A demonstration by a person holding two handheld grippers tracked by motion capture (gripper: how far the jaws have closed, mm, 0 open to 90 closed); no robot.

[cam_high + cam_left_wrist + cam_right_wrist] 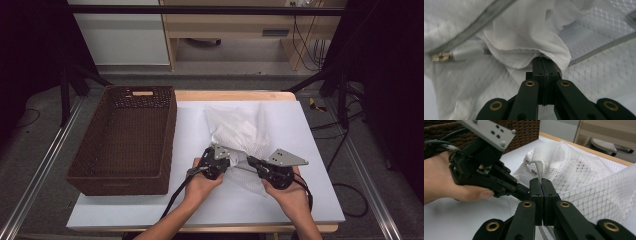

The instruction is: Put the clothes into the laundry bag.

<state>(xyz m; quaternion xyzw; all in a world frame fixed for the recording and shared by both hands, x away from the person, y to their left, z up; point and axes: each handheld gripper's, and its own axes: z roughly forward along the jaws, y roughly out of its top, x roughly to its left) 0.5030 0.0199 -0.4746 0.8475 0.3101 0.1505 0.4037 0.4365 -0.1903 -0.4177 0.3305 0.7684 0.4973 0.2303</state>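
Lying on the white table [300, 200] beside the brown wicker basket [125, 145], a white mesh bag [240, 131]; left gripper [544, 65] clenched on white cloth [524, 42] at the bag's opening; right gripper [541, 185] clenched on its grey zipper strip [539, 171].

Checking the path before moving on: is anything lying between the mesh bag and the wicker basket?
Nothing visible does. The mesh bag lies right of the wicker basket, bare white table cover between them. Both hand-held grippers, left and right, are clamped on the bag.
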